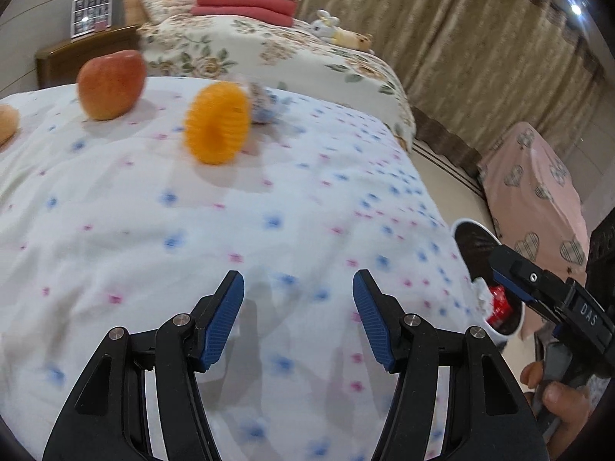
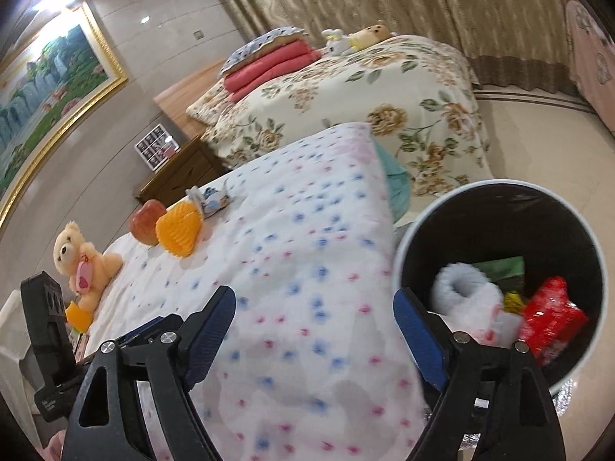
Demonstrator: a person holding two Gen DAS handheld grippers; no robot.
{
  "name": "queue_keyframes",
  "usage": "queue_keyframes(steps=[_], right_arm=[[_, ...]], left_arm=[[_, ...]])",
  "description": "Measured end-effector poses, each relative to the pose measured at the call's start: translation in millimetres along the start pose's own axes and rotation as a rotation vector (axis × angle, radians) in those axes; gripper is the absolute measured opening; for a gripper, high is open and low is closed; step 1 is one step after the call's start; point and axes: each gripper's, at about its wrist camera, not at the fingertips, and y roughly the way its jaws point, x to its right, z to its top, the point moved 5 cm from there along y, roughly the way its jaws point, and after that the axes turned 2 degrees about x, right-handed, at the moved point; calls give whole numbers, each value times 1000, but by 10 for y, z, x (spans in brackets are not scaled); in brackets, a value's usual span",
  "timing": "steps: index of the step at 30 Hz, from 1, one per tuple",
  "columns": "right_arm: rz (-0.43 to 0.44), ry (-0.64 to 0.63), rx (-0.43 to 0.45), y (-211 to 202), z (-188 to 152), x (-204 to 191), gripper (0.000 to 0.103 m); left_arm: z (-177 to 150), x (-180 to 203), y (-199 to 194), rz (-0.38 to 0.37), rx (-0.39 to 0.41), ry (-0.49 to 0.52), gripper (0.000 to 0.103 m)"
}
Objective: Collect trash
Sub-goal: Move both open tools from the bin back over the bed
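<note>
My left gripper is open and empty over the flowered white bedspread. Ahead of it lie an orange foam fruit net, a crumpled blue-and-white wrapper behind it, and an apple. My right gripper is open and empty at the bed's edge, next to the black-lined trash bin. The bin holds a white foam net, a red packet and green and yellow scraps. The right gripper also shows in the left wrist view, above the bin.
A teddy bear sits on the bed at the left. A second bed with a floral cover, folded red blankets and soft toys stands behind. A wooden nightstand, curtains and a pink-covered piece of furniture surround the floor.
</note>
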Motion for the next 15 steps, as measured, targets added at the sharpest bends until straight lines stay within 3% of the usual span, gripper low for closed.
queue_keyframes(steps=[15], right_arm=[[42,-37,-34,483,133,-305,86]], left_arm=[[422,-467,181,82,32,-56,66]])
